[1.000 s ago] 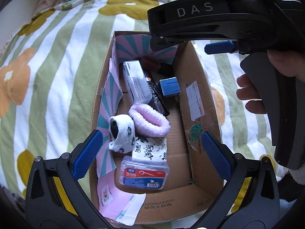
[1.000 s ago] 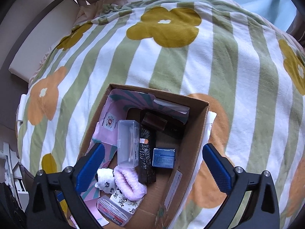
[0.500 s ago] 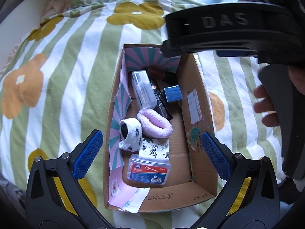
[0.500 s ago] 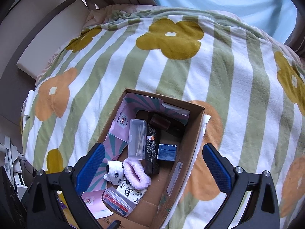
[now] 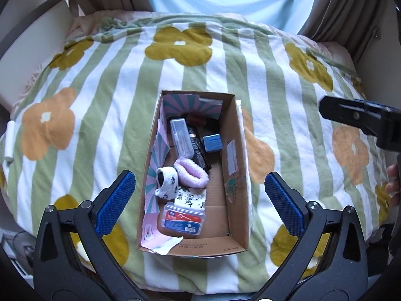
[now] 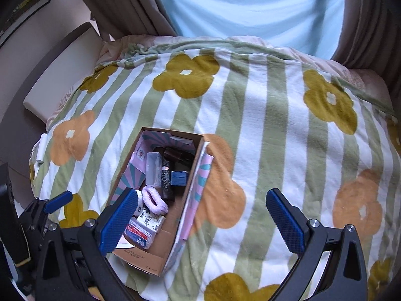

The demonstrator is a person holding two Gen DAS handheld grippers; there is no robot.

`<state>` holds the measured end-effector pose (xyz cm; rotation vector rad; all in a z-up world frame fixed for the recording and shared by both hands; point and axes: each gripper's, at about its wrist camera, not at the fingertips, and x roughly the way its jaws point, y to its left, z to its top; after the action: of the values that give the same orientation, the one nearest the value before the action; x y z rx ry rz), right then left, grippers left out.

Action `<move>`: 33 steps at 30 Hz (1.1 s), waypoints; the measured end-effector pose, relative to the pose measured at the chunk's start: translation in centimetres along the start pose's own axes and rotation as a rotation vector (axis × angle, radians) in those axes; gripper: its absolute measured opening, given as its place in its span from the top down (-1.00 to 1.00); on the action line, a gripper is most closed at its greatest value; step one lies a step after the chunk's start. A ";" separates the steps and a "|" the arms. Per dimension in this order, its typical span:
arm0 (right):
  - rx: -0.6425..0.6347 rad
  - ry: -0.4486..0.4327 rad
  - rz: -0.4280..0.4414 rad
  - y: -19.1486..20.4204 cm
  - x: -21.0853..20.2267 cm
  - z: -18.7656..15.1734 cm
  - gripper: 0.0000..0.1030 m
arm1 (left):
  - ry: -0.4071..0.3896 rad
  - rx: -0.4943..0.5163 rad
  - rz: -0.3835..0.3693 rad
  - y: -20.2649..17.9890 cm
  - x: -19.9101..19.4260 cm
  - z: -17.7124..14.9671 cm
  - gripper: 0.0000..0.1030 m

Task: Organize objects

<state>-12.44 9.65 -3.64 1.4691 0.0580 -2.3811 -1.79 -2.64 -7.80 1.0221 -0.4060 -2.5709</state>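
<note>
An open cardboard box (image 5: pixel 235 135) (image 6: pixel 193 165) rests on the flowered blanket. Inside lie a clear plastic case (image 5: pixel 181 136), a black packet (image 5: pixel 199 148), a small blue box (image 5: pixel 212 143) (image 6: pixel 179 177), a pink fluffy band (image 5: pixel 191 173) (image 6: pixel 154 199), a panda sock (image 5: pixel 167 181), a tissue pack (image 5: pixel 191 197) and a floss-pick box (image 5: pixel 183 219) (image 6: pixel 139 233). My left gripper (image 5: pixel 200 198) hangs open high above the box, nothing between its fingers. My right gripper (image 6: pixel 200 215) is open too, above the box's right wall and the blanket.
The green-striped flowered blanket (image 5: pixel 105 115) (image 6: pixel 275 130) covers the bed. A padded headboard (image 6: pixel 60 67) stands on the left, curtains and a bright window (image 6: pixel 250 7) behind. The right gripper's body (image 5: pixel 363 120) and a hand (image 5: pixel 393 183) show at the right edge.
Both grippers have pulled up and back, so the box looks smaller. The right gripper's body has slid out from over the box to the right edge of the left wrist view.
</note>
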 end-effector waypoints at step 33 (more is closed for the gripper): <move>0.205 -0.100 -0.189 -14.1 -9.5 -8.9 -0.98 | -0.129 0.124 -0.062 -13.3 -5.3 -0.6 -0.99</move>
<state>-5.21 27.36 -1.47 1.4884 -0.0773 -2.6785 -0.56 11.41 -10.10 0.9253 -0.5829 -2.7060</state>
